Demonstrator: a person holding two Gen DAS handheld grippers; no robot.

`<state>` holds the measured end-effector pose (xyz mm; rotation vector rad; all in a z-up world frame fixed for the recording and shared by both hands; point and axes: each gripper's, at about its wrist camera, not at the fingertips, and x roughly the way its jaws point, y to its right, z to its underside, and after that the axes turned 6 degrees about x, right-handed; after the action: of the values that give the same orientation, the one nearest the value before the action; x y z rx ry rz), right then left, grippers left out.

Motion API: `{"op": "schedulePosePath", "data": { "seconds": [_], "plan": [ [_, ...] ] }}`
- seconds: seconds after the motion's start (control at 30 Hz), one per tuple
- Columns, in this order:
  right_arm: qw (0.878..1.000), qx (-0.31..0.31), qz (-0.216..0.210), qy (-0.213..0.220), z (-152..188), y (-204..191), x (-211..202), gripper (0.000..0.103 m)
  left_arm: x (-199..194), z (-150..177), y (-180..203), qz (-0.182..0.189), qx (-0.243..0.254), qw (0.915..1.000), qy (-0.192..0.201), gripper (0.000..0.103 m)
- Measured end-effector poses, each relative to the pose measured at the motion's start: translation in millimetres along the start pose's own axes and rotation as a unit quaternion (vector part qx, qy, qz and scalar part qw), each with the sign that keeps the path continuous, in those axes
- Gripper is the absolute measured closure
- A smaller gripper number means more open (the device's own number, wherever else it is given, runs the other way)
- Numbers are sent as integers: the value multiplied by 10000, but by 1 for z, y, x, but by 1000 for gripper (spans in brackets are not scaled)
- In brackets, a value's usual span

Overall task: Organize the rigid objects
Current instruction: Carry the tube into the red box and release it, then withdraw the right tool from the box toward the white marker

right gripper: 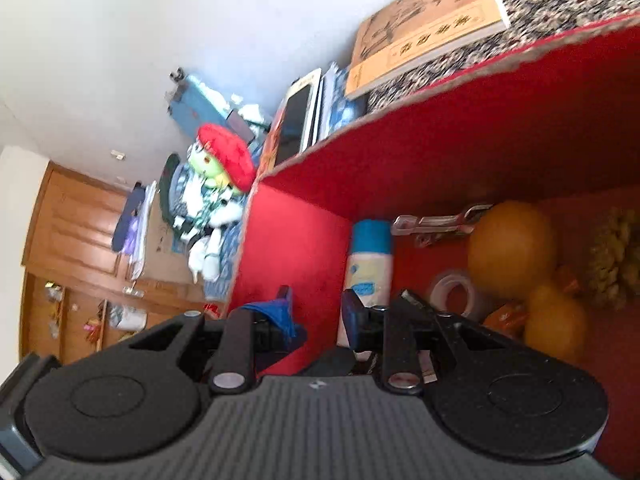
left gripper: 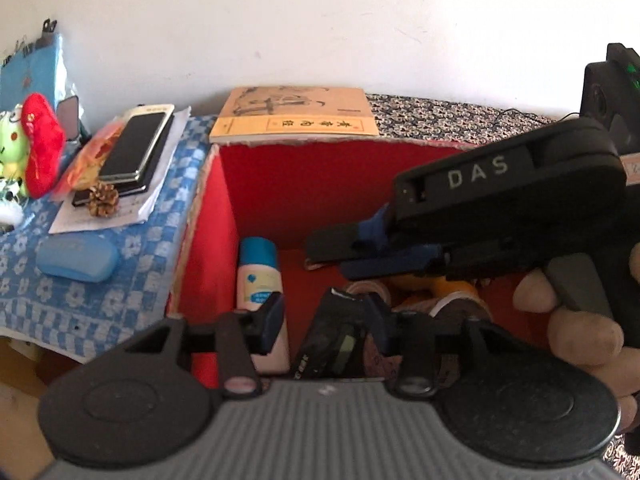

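Down inside the red box [left gripper: 256, 184] both claws are at work. The left claw [left gripper: 324, 324] has its jaws closed around a black gadget with a small screen [left gripper: 332, 344], held low over the near end of the box. The right claw [right gripper: 320, 312] points in from the right; its fingers stand apart with nothing clearly between them, though a dark shape just below them is too hidden to tell.

On the box floor a white bottle with a blue cap [right gripper: 370, 264] lies along the left wall. Beside it are a metal clip [right gripper: 436, 224], a roll of clear tape [right gripper: 456, 294], a large orange [right gripper: 512, 248] and a smaller one [right gripper: 554, 324], touching each other.

Behind the box a tan book [left gripper: 294, 114] lies on a patterned cloth. To the left, on the blue checked worktop [left gripper: 100, 292], sit a blue case [left gripper: 76, 258], a pine cone [left gripper: 103, 199], stacked phones [left gripper: 138, 148] and a frog toy with a red heart [left gripper: 40, 144].
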<state>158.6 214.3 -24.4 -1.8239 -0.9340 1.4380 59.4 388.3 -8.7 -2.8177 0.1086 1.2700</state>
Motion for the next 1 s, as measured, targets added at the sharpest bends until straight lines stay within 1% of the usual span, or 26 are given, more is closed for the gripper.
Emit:
{"op": "schedulePosePath", "data": {
  "seconds": [0.1,0.2,0.3,0.33,0.43,0.53,0.67,0.83,1.0],
  "plan": [
    [9998,-190,90,63,2,-6,-2,94,-3,-2,5,-96,-17,9999,-42,54],
    [9979,-548,164,315,5,-13,-16,94,-13,-6,13,-230,-5,9997,-27,53],
    [9953,-720,263,598,6,-16,-33,93,-25,-10,29,-426,140,9990,80,41],
    [9935,-818,348,706,8,-18,-40,92,-29,-12,35,-460,182,9987,121,39],
    [9882,-1031,589,972,12,-19,-59,91,-36,-16,49,-454,239,9986,144,36],
    [9840,-1084,784,1176,19,-15,-75,90,-39,-18,63,-600,330,9976,90,36],
    [9749,-1318,1017,1480,32,-11,-103,90,-45,-18,77,-550,363,9978,54,36],
    [9662,-1495,1165,1746,49,-6,-136,90,-60,-18,105,-729,596,9953,219,36],
    [9594,-1577,1255,1974,65,1,-168,90,-74,-19,132,-637,674,9952,320,35]
  ]
}}
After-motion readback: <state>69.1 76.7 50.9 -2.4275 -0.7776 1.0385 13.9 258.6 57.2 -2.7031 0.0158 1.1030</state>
